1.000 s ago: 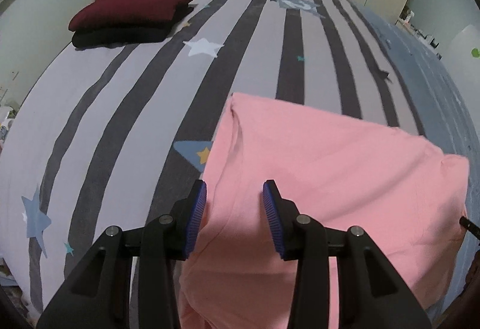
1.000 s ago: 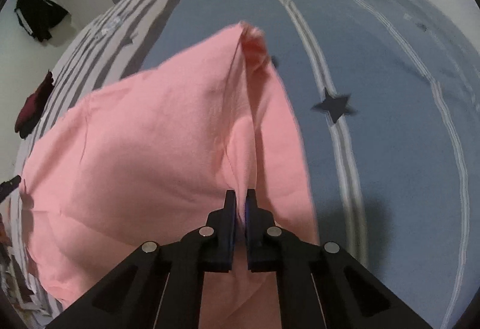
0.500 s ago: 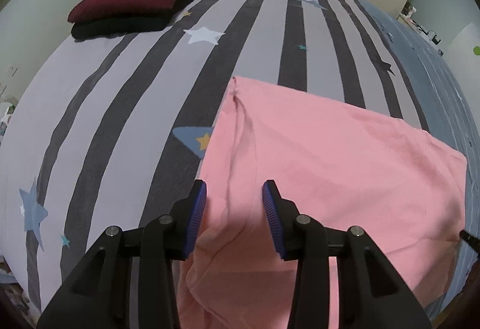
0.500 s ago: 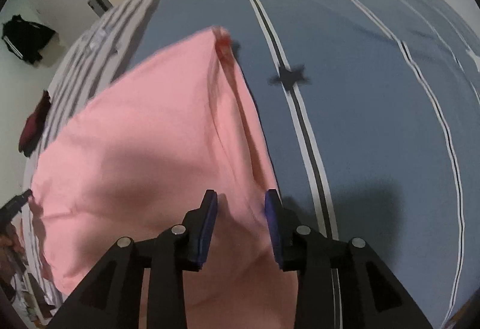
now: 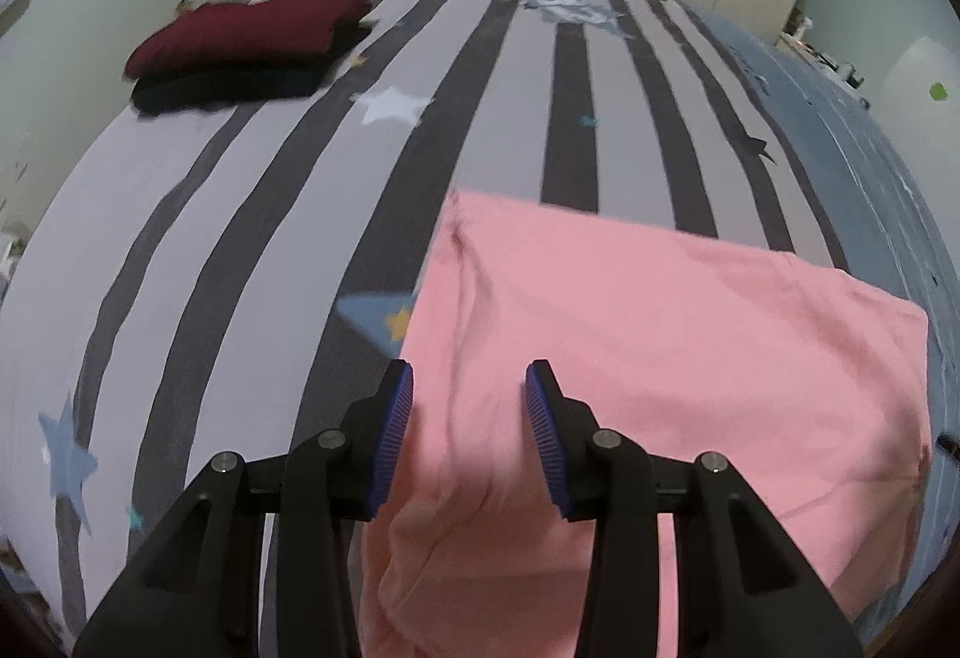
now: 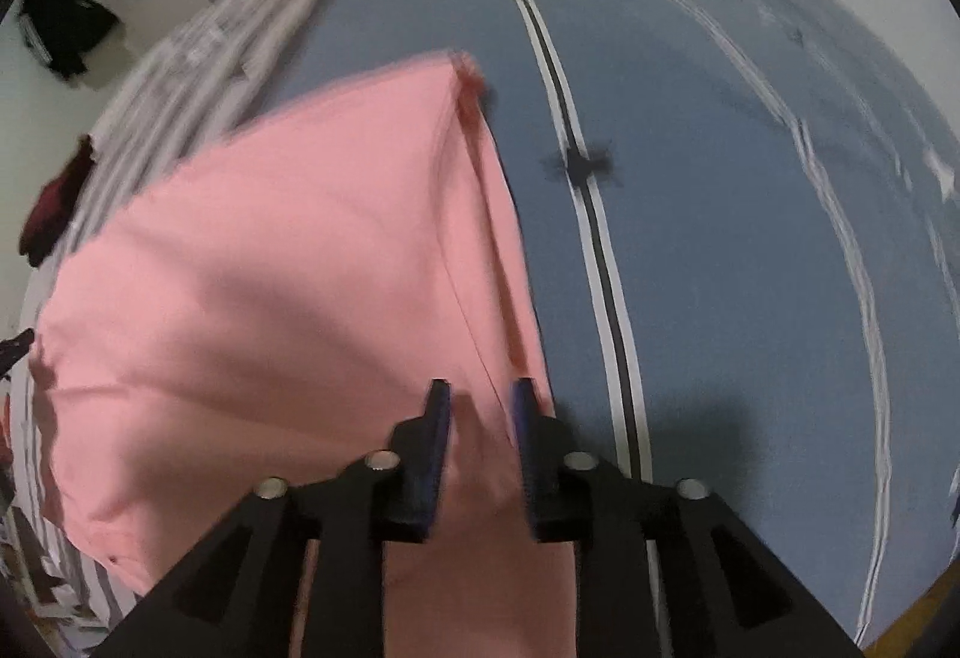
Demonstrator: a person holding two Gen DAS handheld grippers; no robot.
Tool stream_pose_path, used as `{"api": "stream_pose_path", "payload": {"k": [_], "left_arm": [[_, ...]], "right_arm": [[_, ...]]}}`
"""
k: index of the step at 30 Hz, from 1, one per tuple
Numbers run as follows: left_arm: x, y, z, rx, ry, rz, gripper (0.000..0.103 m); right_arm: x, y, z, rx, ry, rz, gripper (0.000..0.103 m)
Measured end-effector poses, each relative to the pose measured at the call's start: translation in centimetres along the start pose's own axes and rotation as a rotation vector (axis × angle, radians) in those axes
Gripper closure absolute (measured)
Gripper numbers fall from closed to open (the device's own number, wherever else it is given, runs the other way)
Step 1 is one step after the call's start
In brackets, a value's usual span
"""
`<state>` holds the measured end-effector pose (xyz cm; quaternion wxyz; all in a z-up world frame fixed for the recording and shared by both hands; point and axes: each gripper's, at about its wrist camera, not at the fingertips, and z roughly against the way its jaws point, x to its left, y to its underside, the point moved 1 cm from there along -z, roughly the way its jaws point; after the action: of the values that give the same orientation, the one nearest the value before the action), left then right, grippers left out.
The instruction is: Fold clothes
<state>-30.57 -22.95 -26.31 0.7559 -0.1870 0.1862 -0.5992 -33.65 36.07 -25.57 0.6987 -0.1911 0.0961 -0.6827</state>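
Pink garment (image 5: pixel 660 334) — folded into a broad, smooth rectangle, flat on the bed, near edge overhanging.

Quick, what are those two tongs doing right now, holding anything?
Left tongs: open, holding nothing, over the pink shirt.
Right tongs: open, holding nothing, over the shirt's right edge.

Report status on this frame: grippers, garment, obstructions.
Left gripper open, over pink garment. Right gripper open, jaws astride garment's right edge. Garment flat on bed. Folded stack far left, out of the way.
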Motion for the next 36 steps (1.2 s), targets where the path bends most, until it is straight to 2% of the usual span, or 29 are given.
{"api": "stream_pose_path", "payload": {"k": [4, 7, 8, 9, 10, 13, 15, 17, 18, 20, 21, 23, 27, 29, 31, 34, 36], "left_arm": [[-0.9, -1.9, -1.8, -0.016, 0.02, -0.02, 0.067], [-1.4, -2.7, -3.7, 0.012, -0.018, -0.062, 0.067], [-1.3, -2.9, -4.4, 0.026, -0.043, -0.072, 0.067], [-1.2, -3.1, -5.1, 0.039, -0.064, -0.079, 0.067], [-0.9, -3.3, -5.5, 0.043, -0.067, -0.071, 0.067], [0.5, -3.9, -6.3, 0.035, -0.092, -0.04, 0.067], [1.5, -4.1, -6.9, 0.048, -0.091, -0.017, 0.067], [1.7, -4.3, -6.8, 0.051, -0.088, -0.008, 0.067], [1.7, -4.4, -6.6, 0.044, -0.092, -0.007, 0.067], [1.3, -4.8, -4.9, -0.012, -0.086, -0.005, 0.067], [1.0, -4.9, -4.3, -0.036, -0.07, -0.011, 0.067], [0.3, -5.2, -3.0, -0.083, -0.037, -0.023, 0.067], [-1.7, -5.3, -4.6, -0.052, -0.018, -0.11, 0.067], [-1.8, -5.3, -6.4, -0.02, -0.038, -0.125, 0.067], [-1.0, -5.3, -8.9, 0.027, -0.105, -0.126, 0.067], [1.1, -5.8, -10.1, 0.008, -0.106, -0.048, 0.055], [1.7, -6.2, -10.0, -0.007, -0.112, -0.019, 0.055]], "right_arm": [[0.8, -4.7, -2.2, -0.046, -0.018, 0.03, 0.072], [0.2, -6.8, -5.0, -0.038, -0.022, 0.042, 0.072], [0.0, -7.4, -6.0, -0.022, -0.015, 0.043, 0.074], [-0.2, -7.8, -7.0, -0.003, -0.003, 0.041, 0.089], [-0.5, -8.3, -7.6, 0.001, 0.002, 0.034, 0.095], [-1.5, -9.4, -8.5, -0.014, 0.015, 0.018, 0.095], [-2.3, -10.0, -8.6, -0.036, 0.075, 0.022, 0.103], [-4.0, -10.6, -8.9, -0.036, 0.114, -0.014, 0.103], [-4.8, -10.8, -9.0, -0.032, 0.104, -0.037, 0.103], [-3.1, -11.9, -9.4, -0.064, 0.059, -0.033, 0.103], [-1.9, -12.5, -9.6, -0.084, 0.036, -0.026, 0.099], [-1.1, -12.0, -8.5, -0.128, -0.011, 0.013, 0.099], [2.5, -12.4, -10.1, -0.131, -0.081, 0.113, 0.099], [2.4, -13.3, -12.6, -0.098, -0.038, 0.141, 0.099], [1.9, -13.7, -14.6, -0.083, -0.023, 0.124, 0.103], [0.8, -14.7, -16.7, -0.1, -0.033, 0.084, 0.103], [0.6, -15.1, -16.8, -0.111, -0.039, 0.082, 0.103]]}}
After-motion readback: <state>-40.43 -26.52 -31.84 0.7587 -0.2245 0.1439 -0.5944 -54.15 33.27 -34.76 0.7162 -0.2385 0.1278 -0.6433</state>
